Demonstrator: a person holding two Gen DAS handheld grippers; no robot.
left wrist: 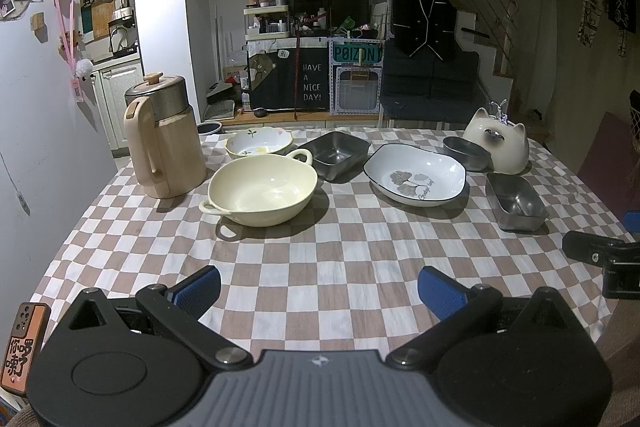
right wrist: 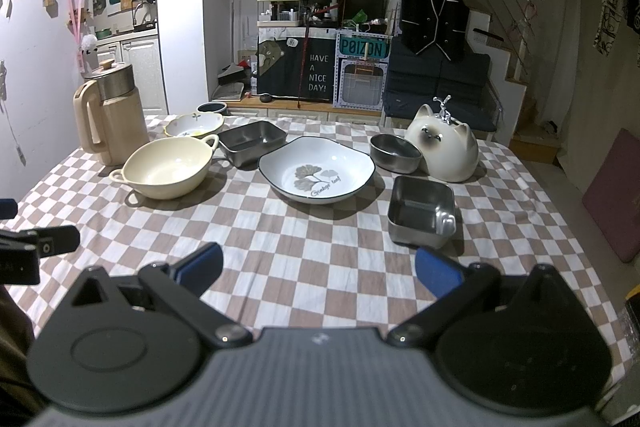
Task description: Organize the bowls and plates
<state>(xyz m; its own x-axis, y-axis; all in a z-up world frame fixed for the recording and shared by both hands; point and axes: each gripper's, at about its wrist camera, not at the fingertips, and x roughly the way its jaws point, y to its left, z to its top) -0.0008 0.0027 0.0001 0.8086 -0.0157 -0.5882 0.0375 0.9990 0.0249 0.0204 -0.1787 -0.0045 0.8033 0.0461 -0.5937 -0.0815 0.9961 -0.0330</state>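
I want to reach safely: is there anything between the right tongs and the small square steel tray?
Nothing visible. Only bare checkered tablecloth lies between the open right tongs and the square steel tray, which sits just ahead and slightly to their right.

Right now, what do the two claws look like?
Both look alike. The left claw and right claw each have two black jointed arms tipped with ribbed blue pads, round black discs at the sides, silver pivot bolts and a ridged grey middle plate. No cables or sleeves are clearly visible.
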